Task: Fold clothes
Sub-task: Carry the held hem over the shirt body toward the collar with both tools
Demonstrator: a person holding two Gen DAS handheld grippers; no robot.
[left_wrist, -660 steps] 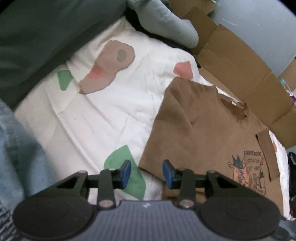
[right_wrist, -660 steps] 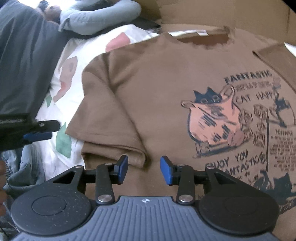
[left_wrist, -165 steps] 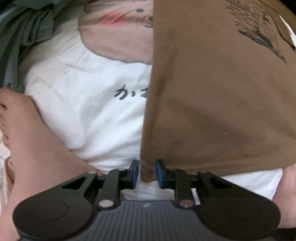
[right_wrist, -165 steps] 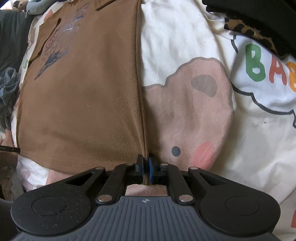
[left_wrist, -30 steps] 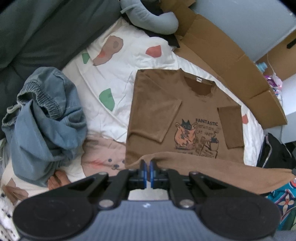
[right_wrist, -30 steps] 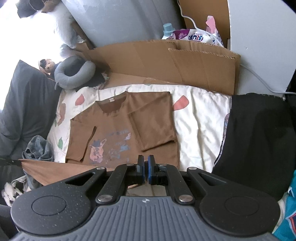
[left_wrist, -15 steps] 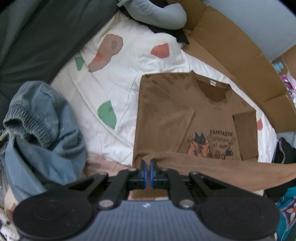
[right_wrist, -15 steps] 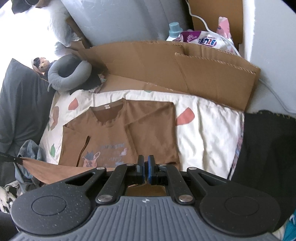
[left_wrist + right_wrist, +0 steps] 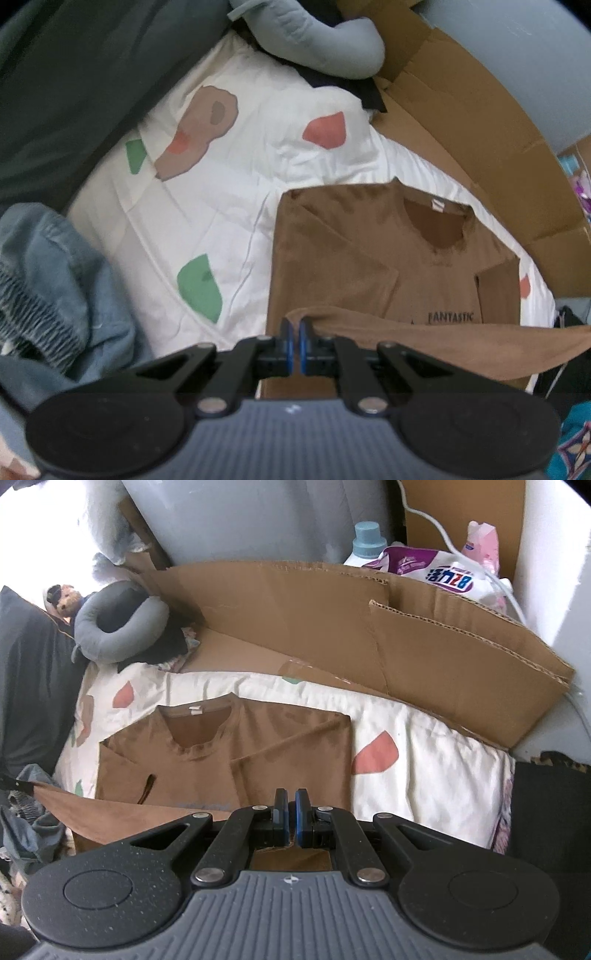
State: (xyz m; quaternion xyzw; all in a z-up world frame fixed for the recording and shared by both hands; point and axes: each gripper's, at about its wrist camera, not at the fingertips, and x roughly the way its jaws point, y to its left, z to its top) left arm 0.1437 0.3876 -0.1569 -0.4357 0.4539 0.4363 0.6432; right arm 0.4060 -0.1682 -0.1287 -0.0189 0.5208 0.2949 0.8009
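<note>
A brown T-shirt lies on the patterned white bedcover, collar toward the cardboard, both sleeves folded inward. Its bottom hem is lifted and stretched across the lower part of the shirt, covering most of the cat print. My left gripper is shut on the hem's left corner. In the right wrist view the same T-shirt shows, and my right gripper is shut on the hem's other corner, the hem running off to the left.
Flattened cardboard lines the far side of the bed. A grey neck pillow lies at the head, a dark cushion beside it. Blue denim clothes are heaped on the left, a black garment on the right. A detergent bottle stands behind.
Both grippers have carried the lifted hem toward the collar and lower. The hem now covers most of the cat print, and the shirt looks larger in both views.
</note>
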